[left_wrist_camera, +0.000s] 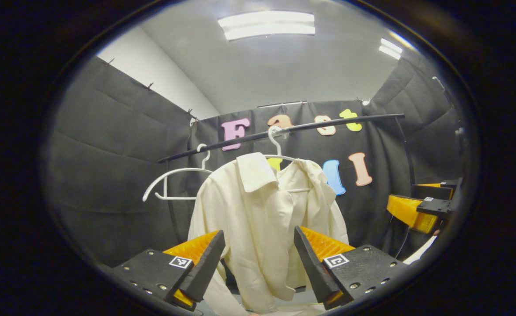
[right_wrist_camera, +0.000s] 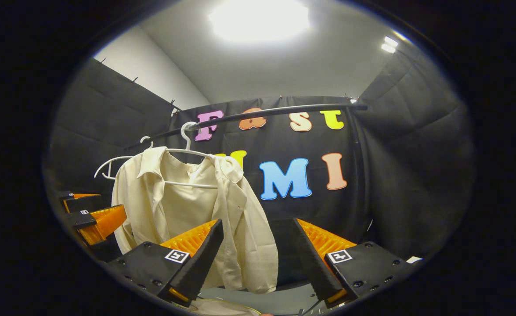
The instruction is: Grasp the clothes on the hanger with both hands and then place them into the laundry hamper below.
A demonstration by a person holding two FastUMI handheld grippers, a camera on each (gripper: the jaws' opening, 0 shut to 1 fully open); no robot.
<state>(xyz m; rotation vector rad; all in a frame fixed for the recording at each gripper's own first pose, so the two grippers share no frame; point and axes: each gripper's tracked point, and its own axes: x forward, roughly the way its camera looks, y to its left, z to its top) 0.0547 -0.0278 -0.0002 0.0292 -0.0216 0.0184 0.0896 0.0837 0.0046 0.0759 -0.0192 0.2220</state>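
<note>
Two grippers are held level before a cream shirt (left_wrist_camera: pixel 258 219), both with jaws spread wide and nothing between them. The left gripper (left_wrist_camera: pixel 258 263) is aimed at the shirt's front; the right gripper (right_wrist_camera: pixel 258 259) is pointed past its hem. The soft, creased, collared shirt is draped on a thin white hanger (left_wrist_camera: pixel 279 153) hooked over a dark round rail (left_wrist_camera: pixel 284 129). A second, bare white hanger (left_wrist_camera: pixel 174 184) is hung just beside it.

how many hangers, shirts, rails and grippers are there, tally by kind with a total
hangers: 2, one bare white hanger and one hanger under the shirt
shirts: 1, cream shirt
rails: 1, dark rail
grippers: 2, left gripper and right gripper, both open
total: 6
</note>
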